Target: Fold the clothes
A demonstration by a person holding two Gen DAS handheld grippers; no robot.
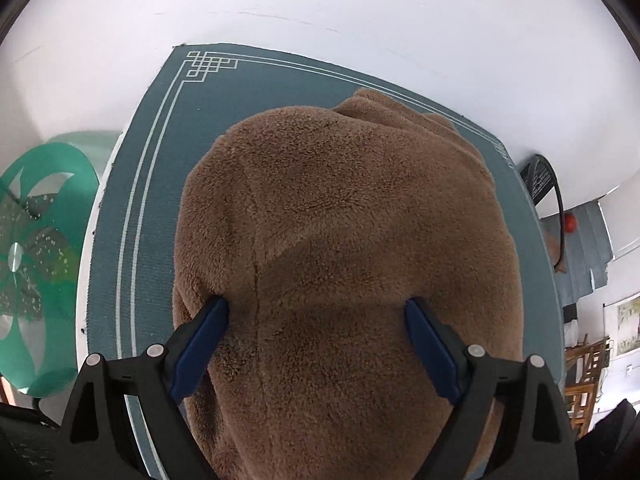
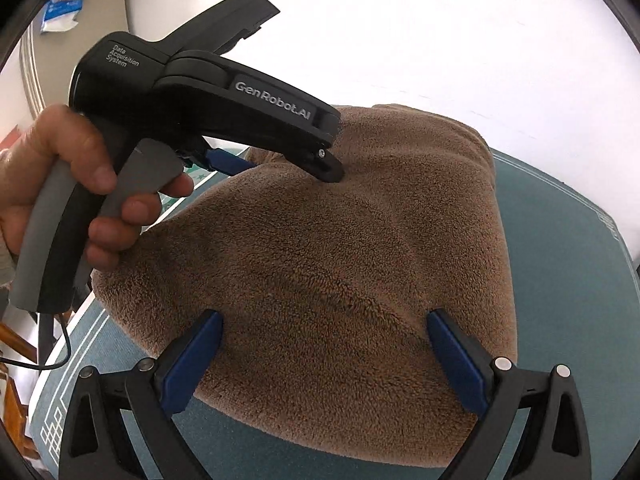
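Right wrist view only: a hand (image 2: 60,176) grips the left gripper (image 2: 280,160), its tip pressed into the brown fleece garment (image 2: 340,260). Left wrist view shows its fingers (image 1: 204,344) spread wide, touching the fleece. Right gripper (image 2: 324,356) fingers likewise spread over the near edge, pinching nothing. Garment lies bunched on a teal mat (image 1: 160,152) with white border lines, on a white table (image 1: 360,8). Green glass table (image 1: 36,264) at left. Garment's type unclear; its underside is hidden.
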